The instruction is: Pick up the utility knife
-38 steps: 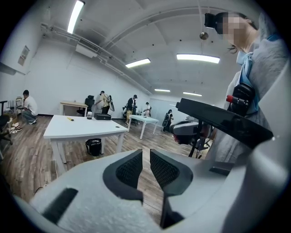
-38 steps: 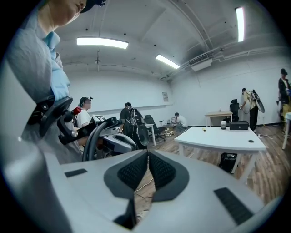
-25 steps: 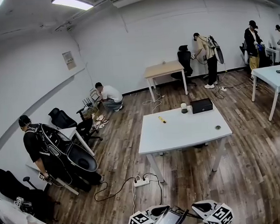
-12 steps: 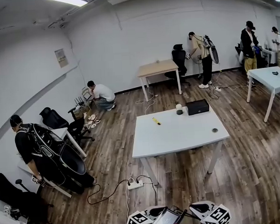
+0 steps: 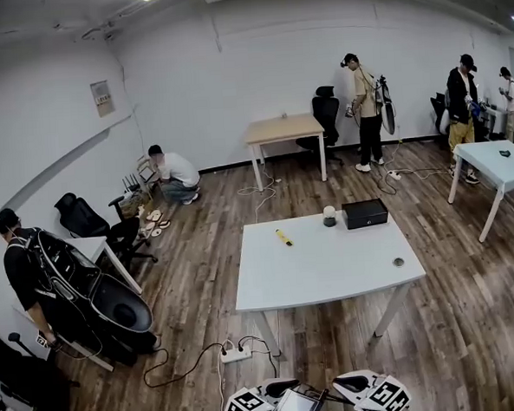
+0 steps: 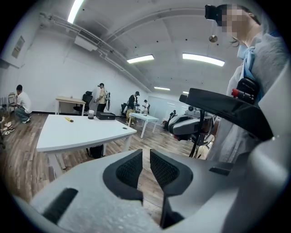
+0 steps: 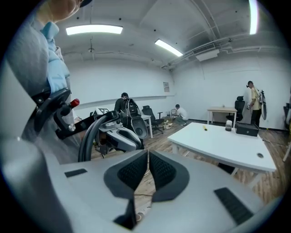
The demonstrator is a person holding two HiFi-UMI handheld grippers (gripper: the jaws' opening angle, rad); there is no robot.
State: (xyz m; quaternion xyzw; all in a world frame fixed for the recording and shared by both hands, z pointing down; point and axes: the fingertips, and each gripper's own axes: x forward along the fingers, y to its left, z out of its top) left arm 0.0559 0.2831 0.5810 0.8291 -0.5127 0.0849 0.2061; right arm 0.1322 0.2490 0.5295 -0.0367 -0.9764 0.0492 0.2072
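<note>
The wooden floor (image 5: 472, 317) takes up most of what I see, running far back to the white walls. In the middle of it stands the white table (image 5: 330, 270), well ahead of me. A smaller wooden table (image 5: 283, 127) sits far off by the back wall.

My two tongs are held low and near my body, well short of the white table. The left gripper (image 6: 146, 157) is clenched down to a narrow slit with nothing in it. The right gripper (image 7: 148, 159) is clenched as well, its pads all but meeting, also on nothing.

On the far right part of the white table lies a black box (image 5: 365, 213), with a small jar (image 5: 329, 216) just to its left. A power strip (image 5: 234, 354) lies on the floor by the table's near left leg. The utility knife (image 5: 282, 237), yellow, lies alone on the far left part of the tabletop, apart from the jar. A small dark disc (image 5: 398, 261) sits near the right edge.
</note>
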